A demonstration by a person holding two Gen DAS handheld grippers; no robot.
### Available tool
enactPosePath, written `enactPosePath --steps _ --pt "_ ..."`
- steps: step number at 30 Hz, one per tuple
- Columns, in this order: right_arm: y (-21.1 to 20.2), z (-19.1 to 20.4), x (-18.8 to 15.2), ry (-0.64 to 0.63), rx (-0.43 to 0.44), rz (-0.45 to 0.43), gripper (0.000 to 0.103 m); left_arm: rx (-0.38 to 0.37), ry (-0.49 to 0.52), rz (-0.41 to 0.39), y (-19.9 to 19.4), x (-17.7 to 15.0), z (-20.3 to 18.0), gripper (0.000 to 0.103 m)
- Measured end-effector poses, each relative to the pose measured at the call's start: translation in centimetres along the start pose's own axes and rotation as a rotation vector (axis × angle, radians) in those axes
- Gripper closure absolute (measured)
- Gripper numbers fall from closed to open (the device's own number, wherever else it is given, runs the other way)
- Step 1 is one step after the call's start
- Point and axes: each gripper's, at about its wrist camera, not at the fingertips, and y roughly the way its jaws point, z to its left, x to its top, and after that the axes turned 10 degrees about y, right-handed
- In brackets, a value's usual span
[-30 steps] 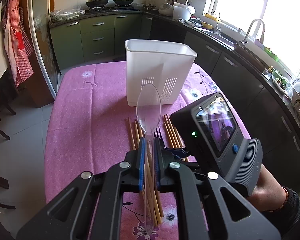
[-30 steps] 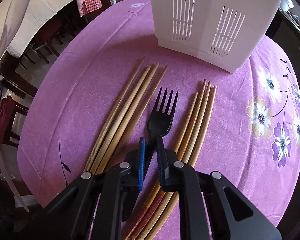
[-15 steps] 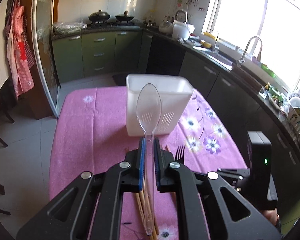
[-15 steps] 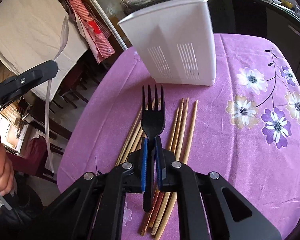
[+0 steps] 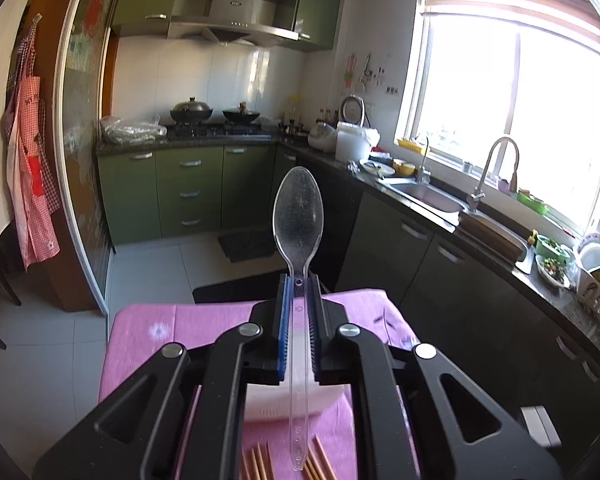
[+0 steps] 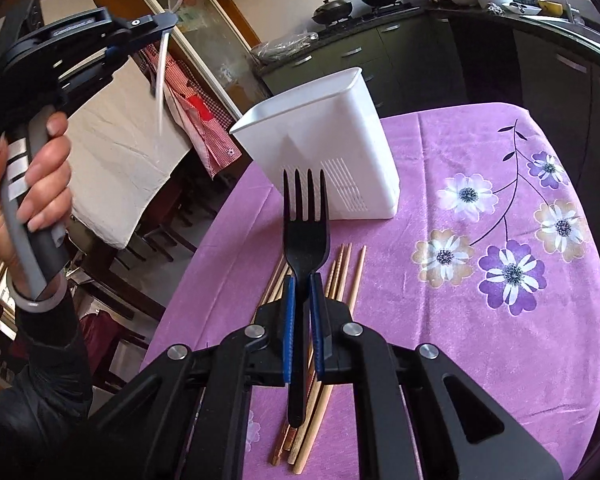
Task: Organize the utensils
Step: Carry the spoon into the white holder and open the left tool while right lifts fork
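Right gripper [image 6: 300, 292]: fingers clamped on black plastic fork [image 6: 305, 236], tines up, held above the table.
Left gripper [image 5: 298, 296]: fingers clamped on clear plastic spoon [image 5: 298, 220], bowl up, raised high.
Wooden chopsticks [image 6: 346, 272]: loose on purple floral tablecloth [image 6: 480, 340], unsorted.
White slotted plastic utensil holder [image 6: 320, 136]: beyond them; nothing seen inside.
Progress, judged: early; nothing deposited yet.

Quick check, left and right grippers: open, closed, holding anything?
Left gripper: closed on the clear plastic spoon.
Right gripper: closed on the black fork.
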Motion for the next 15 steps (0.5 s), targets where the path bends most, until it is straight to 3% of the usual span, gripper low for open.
enactPosePath --steps 8,15 --pt "-1.9 -0.9 0.7 0.002 0.017 -0.039 0.095 0.082 -0.018 -0.125 6.7 0.2 1.6 0.095" --pt "-3.3 -0.7 1.6 -0.013 0.026 -0.084 0.095 0.093 0.012 -0.075 9.6 -2.6 1.8 0.094"
